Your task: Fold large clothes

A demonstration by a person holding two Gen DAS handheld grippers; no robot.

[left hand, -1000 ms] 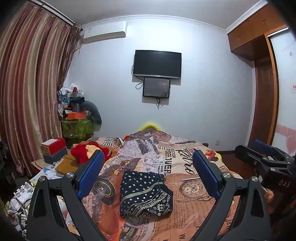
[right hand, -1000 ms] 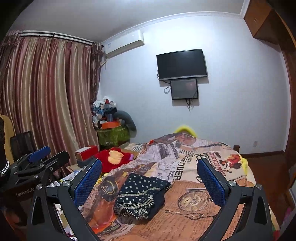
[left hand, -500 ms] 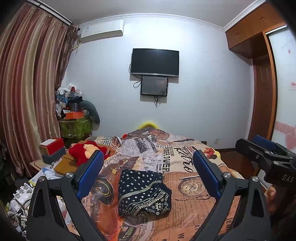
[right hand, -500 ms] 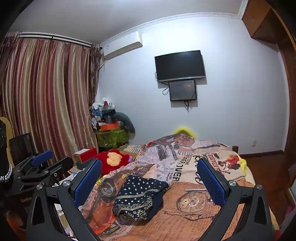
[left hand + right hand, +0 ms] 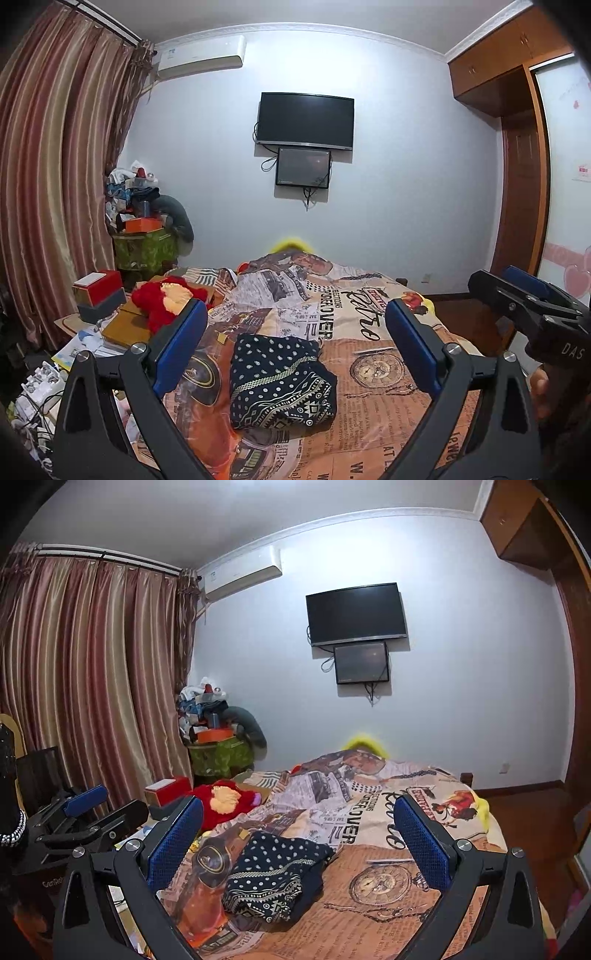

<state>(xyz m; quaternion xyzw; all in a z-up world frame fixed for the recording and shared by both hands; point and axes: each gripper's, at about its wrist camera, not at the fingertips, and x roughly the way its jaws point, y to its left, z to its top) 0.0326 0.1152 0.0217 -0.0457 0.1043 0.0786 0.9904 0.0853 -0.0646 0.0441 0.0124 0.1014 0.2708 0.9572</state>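
A dark navy garment (image 5: 279, 382) with white dots and a patterned band lies folded into a compact bundle on the bed's newspaper-print cover (image 5: 373, 369). My left gripper (image 5: 295, 345) hangs above and in front of it, open, nothing between its blue pads. The right wrist view shows the same garment (image 5: 273, 875) on the cover (image 5: 373, 878), below and between the blue pads of my right gripper (image 5: 299, 843), which is open and empty too. The right gripper (image 5: 532, 306) shows at the right edge of the left wrist view, and the left gripper (image 5: 85, 816) at the left of the right wrist view.
A red plush toy (image 5: 166, 295), a red and grey box (image 5: 98, 295) and papers crowd the bed's left side. A heap of things on a green stand (image 5: 144, 229) fills the corner by the curtain (image 5: 48, 184). A wardrobe (image 5: 517, 147) stands at the right.
Both grippers have risen and drawn back slightly; the garment sits a little lower in each view. Both have stayed open, and the garment has not moved.
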